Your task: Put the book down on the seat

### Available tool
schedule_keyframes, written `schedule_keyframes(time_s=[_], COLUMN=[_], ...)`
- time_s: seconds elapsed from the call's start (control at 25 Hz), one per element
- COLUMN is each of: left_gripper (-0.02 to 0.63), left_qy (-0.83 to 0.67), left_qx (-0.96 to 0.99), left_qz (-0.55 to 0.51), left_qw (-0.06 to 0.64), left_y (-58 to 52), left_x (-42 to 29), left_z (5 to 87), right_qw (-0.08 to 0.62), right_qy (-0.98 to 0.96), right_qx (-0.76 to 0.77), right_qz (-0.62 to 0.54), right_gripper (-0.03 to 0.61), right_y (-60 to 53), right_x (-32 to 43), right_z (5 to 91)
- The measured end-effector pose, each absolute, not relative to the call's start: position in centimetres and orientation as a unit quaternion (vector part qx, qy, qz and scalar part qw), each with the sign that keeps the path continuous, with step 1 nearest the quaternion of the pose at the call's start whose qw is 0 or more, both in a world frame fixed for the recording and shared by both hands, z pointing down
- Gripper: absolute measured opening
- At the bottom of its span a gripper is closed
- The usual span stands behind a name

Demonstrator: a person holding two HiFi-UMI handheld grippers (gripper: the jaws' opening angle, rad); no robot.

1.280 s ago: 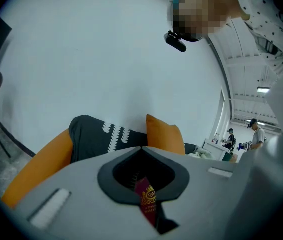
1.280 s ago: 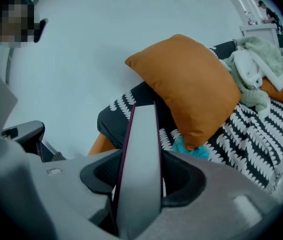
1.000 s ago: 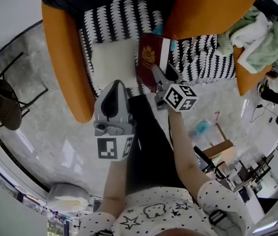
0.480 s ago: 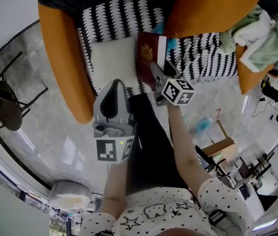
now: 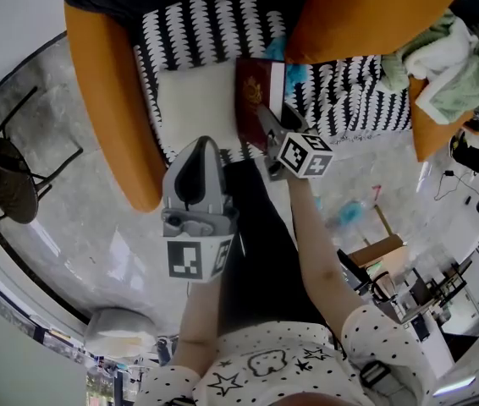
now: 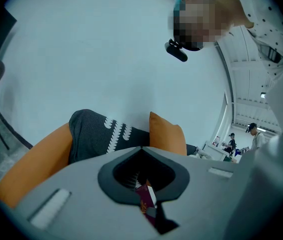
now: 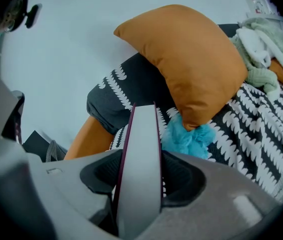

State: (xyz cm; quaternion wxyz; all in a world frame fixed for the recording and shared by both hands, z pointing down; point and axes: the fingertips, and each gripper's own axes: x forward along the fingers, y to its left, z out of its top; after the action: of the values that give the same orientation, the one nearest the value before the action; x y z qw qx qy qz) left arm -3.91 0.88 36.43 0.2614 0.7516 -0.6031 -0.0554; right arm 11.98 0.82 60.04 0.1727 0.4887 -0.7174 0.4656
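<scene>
At upper centre of the head view: the book (image 5: 253, 100), maroon cover with a gold emblem, hangs over the patterned seat (image 5: 354, 100). The right tongs (image 5: 267, 121) are clamped on its lower edge. The right gripper view shows the pale page block (image 7: 141, 154) standing straight up between the jaws, covers on either side. Whether the far end already touches the seat cannot be told.

Handling, as a judgement:
- hardback, stiff, and it won't sag
- moderate weight for a pinch at one edge, so it may pivot in the grip
- covers look smooth, so some slip is possible
- not fragile
- the hold near the bottom edge, across the full thickness, seems sound for laying it flat

The left tongs (image 5: 197, 146) are at lower centre-left, jaws together with nothing between them, well short of the seat.

Surroundings:
- a white pad (image 5: 193, 104) lies on the seat just left of the book
- a blue fluffy thing (image 5: 294, 70) sits just right of it, under the corner of the orange pillow (image 5: 358, 15)
- a heap of cloth (image 5: 443, 53) is at upper right, well apart
- an orange armrest (image 5: 108, 100) bounds the left side

The open patterned strip between the pad and the blue fluff is narrow. The fluff and the pillow corner are the likeliest snags if the book tips right.
</scene>
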Motion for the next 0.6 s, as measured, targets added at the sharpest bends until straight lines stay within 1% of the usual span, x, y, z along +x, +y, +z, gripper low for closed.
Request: schedule_keyframes(time_s=[0.28,0.6], left_gripper=[0.002,0.002], left_qy=[-0.602,-0.603], left_qx=[0.754,0.752], left_qz=[-0.053,-0.056], left_qw=[0.257,0.262], left_y=[1.00,1.00], left_x=[-3.83,-4.29], left_z=[36.50,36.54], right_qw=[0.169,0.189], right_qy=[-0.715,-0.708], right_qx=[0.491,0.507], right_qz=[0.468,0.453], right_gripper=[0.224,0.225], right_y=[0.69,0.19], right_x=[12.35,13.00], right_z=[59.85,59.89])
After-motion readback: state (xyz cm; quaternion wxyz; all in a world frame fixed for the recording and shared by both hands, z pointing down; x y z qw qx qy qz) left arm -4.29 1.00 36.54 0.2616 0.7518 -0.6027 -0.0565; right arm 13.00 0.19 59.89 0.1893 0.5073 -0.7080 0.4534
